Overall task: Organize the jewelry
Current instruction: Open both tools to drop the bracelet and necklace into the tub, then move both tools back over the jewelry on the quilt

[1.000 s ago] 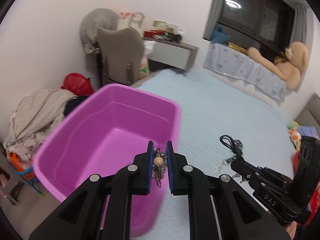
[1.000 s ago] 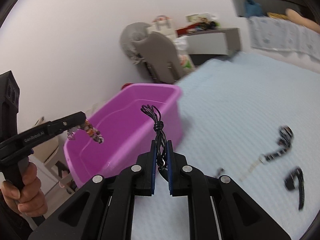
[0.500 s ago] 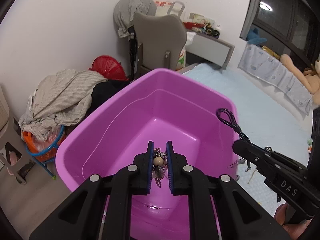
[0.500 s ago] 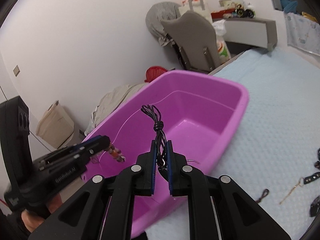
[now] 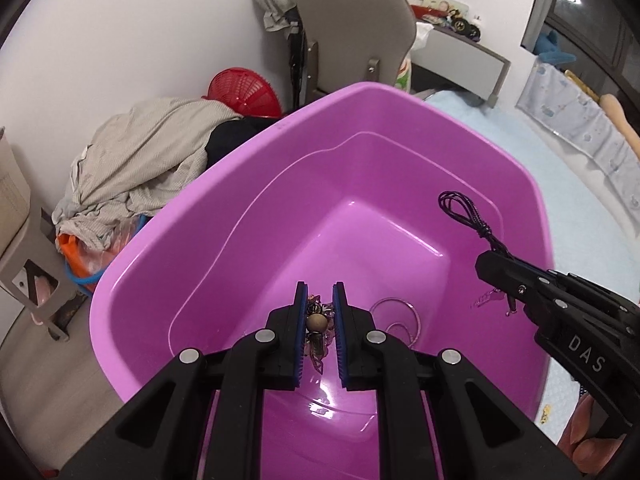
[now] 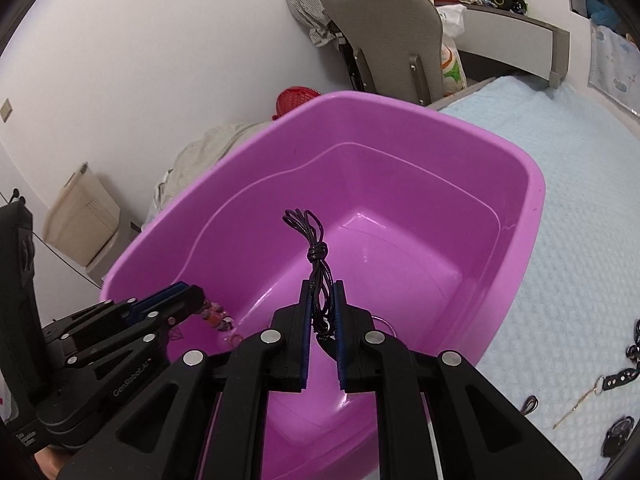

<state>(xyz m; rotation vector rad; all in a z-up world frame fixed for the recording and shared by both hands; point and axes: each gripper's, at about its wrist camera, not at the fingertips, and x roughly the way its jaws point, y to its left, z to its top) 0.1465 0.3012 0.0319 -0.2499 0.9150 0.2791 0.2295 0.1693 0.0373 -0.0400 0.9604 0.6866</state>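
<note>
Both wrist cameras look steeply down, close, into the shared purple tub [image 5: 400,128].

Grey chair [image 5: 352,36] by the wall — red basket [image 5: 240,90] and heaped clothes [image 5: 144,160] beside it

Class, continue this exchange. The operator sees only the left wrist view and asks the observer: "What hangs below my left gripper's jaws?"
Observer: A string of red and pink beads dangles from the left gripper, inside the tub.
Operator: Is any jewelry on the bed?
Observer: Yes. Several black pieces and a thin chain lie on the bed, right of the tub.
Operator: How does the right gripper hold the cord?
Observer: The cord runs down between the right gripper's pads, with its knot above them.
</note>
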